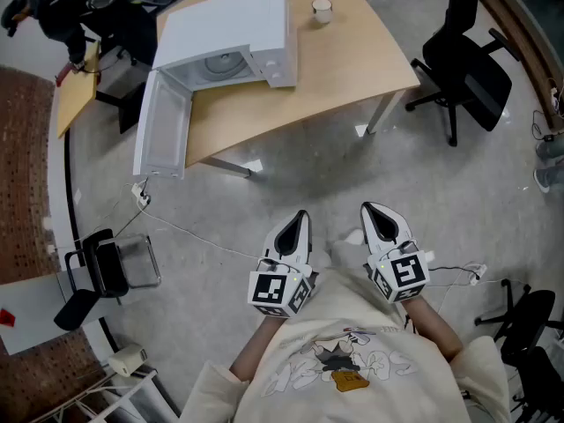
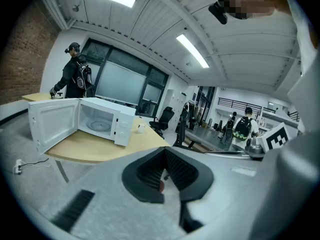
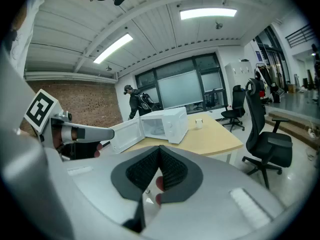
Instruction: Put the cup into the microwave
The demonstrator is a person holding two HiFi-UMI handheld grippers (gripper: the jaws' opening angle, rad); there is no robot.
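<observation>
Wooden worktop is carrying the microwave, door hanging open off its left edge, and the cup near the far edge. You are holding left gripper and right gripper well away, fingers pressed together on nothing. You should be spreading the right pair before reaching.

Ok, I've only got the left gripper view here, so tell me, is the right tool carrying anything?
Observer: No. The right gripper view shows the right tool with its jaws together and nothing between them.
Operator: Is the cup touching the microwave?
Observer: No. In the head view the cup stands apart from the microwave, with bare table between them.
</observation>
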